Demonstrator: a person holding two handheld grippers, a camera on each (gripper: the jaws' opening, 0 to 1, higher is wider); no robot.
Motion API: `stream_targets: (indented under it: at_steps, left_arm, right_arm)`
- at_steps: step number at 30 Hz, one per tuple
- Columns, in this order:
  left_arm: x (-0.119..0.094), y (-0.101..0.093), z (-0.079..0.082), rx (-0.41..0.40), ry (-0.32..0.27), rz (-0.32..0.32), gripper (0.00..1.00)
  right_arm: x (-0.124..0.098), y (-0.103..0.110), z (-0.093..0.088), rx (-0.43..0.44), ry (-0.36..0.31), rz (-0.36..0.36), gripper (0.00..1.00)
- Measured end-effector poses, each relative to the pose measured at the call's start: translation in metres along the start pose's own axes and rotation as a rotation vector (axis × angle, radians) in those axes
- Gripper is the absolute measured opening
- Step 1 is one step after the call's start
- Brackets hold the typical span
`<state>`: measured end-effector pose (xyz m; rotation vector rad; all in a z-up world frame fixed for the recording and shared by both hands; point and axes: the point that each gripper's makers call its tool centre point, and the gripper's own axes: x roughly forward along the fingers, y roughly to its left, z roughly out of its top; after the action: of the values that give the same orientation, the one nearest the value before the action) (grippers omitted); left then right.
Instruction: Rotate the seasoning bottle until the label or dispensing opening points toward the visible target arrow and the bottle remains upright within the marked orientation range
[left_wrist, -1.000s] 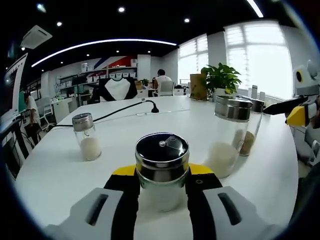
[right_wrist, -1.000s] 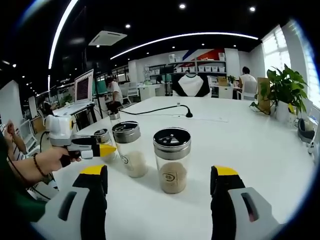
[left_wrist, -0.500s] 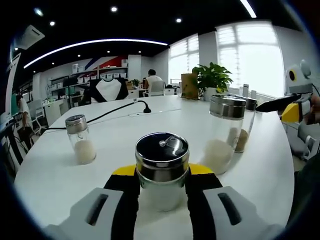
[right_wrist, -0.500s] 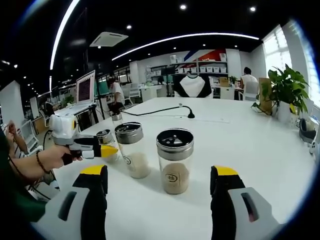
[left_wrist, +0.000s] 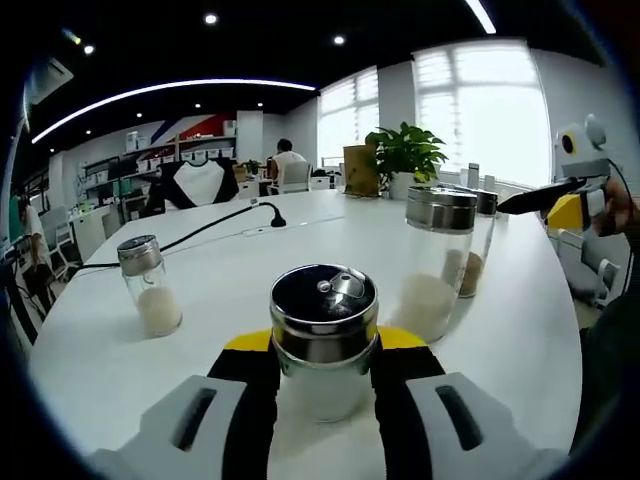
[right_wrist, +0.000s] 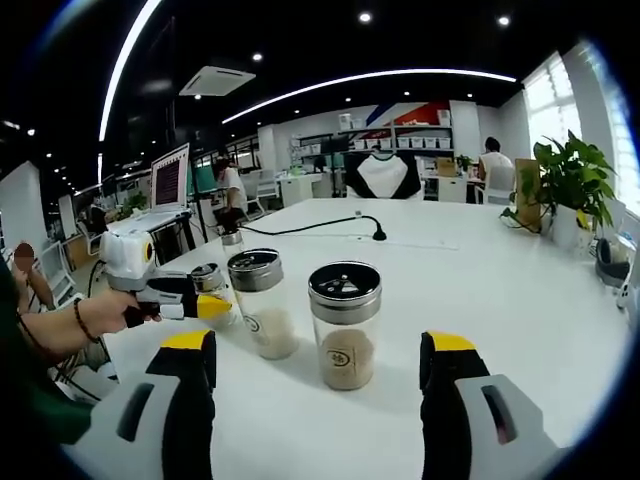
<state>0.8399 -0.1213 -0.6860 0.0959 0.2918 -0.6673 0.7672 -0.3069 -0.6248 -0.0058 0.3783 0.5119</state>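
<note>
A glass seasoning bottle (left_wrist: 324, 340) with a steel and black shaker lid stands upright on the white table (left_wrist: 250, 265). My left gripper (left_wrist: 325, 352) is shut on it, yellow-tipped jaws pressing both sides. In the right gripper view the same left gripper (right_wrist: 205, 300) is held by a hand, with the bottle (right_wrist: 210, 290) between its jaws. My right gripper (right_wrist: 318, 365) is open above the table, a little short of a bottle of brown seasoning (right_wrist: 345, 325), touching nothing. It also appears at the right edge as the right gripper (left_wrist: 560, 198).
A tall bottle of white grains (left_wrist: 435, 262) and the brown one (left_wrist: 478, 250) stand right of the held bottle; a small bottle (left_wrist: 148, 285) stands left. A black cable (left_wrist: 215, 225) crosses the far table, a plant (left_wrist: 405, 155) beyond. The white-grain bottle (right_wrist: 262, 303) stands beside the brown.
The left gripper view has swung a little, so the other bottles and the room drifted leftward; the held bottle stays in the jaws. The right gripper view barely shifted.
</note>
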Motion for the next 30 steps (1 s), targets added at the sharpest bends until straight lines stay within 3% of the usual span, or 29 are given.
stream_targets:
  at_steps: [30]
  left_arm:
    - [-0.0009, -0.0056, 0.0006, 0.043, -0.019, -0.183, 0.37]
  right_arm:
    - [-0.0004, 0.0008, 0.0017, -0.013, -0.003, 0.003, 0.84]
